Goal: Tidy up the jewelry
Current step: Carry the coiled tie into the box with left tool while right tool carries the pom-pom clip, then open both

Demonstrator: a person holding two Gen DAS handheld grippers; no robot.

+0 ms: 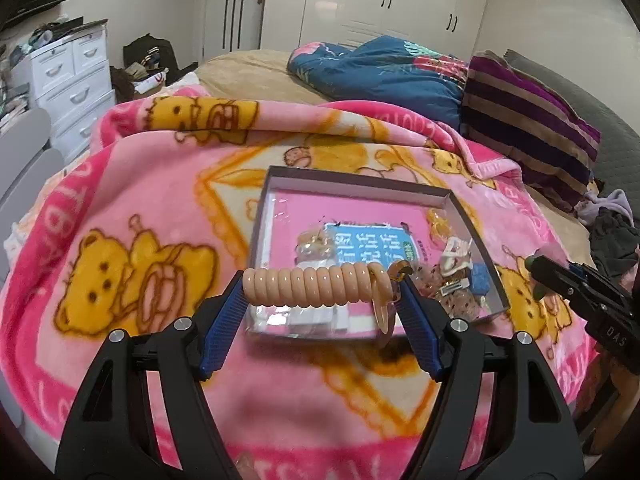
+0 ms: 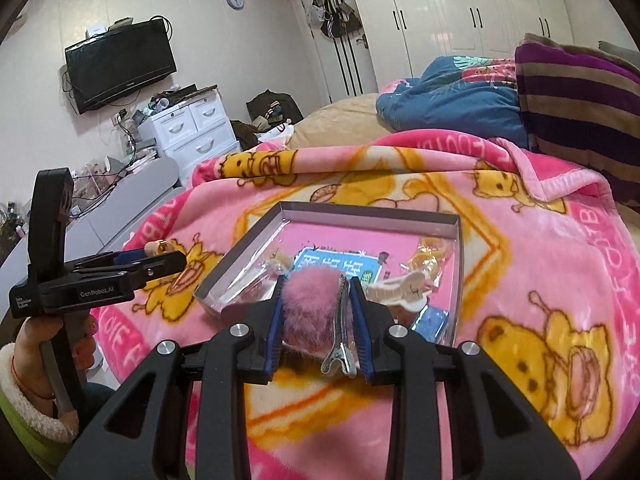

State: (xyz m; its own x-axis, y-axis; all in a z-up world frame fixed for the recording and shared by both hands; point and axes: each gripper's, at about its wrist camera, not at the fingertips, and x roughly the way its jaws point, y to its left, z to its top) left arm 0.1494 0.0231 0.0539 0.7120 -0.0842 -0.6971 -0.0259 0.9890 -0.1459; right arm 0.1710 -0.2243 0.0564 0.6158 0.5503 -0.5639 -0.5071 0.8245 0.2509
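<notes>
Black hand-held gripper (image 2: 316, 312), blue pads, silver screws; fleece-cuffed green sleeve (image 2: 24, 408).

The blanket (image 1: 160, 208) on the bed is bright pink with yellow-orange cartoon bears and pale cream panels. The shallow box (image 1: 352, 186) has grey walls and a pink floor bearing a blue label (image 1: 372, 244) with white characters. The spiral hair tie (image 1: 316, 285) is peach. The fluffy hair clip (image 2: 312, 308) is pink fur on silver metal. Far right, a pillow (image 1: 528, 128) is striped purple, tan and black; the quilt (image 1: 384, 76) is dark blue.
</notes>
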